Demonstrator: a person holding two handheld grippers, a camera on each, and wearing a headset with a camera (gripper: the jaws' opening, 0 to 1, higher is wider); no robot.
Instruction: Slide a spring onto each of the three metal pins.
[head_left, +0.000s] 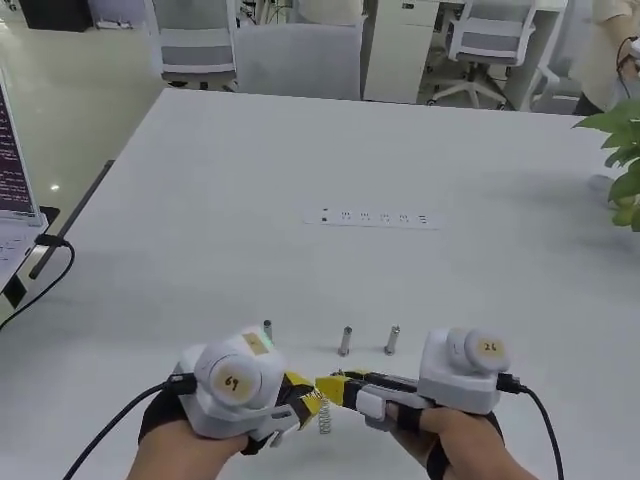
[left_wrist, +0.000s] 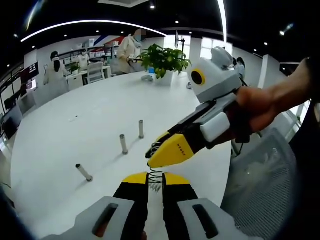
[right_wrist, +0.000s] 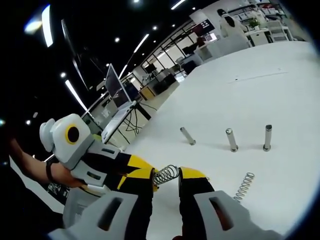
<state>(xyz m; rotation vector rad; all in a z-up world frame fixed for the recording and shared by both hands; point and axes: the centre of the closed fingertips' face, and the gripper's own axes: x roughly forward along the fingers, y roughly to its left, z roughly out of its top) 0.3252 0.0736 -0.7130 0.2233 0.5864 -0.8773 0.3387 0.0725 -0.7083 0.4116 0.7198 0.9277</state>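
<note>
**Silver coil spring (left_wrist: 155, 172) caught at both ends**

Your left gripper (left_wrist: 155, 179) has its yellow-tipped jaws pressed onto one end of that spring. Your right gripper (right_wrist: 167, 175) pinches the other end, its tips just beside the left's. A second silver coil spring (right_wrist: 243, 186) lies on the white table (head_left: 400, 150) close by. Beyond, three short metal pins (head_left: 345, 340) stand in a row, nearer you than the white power strip (head_left: 372, 217).
</note>
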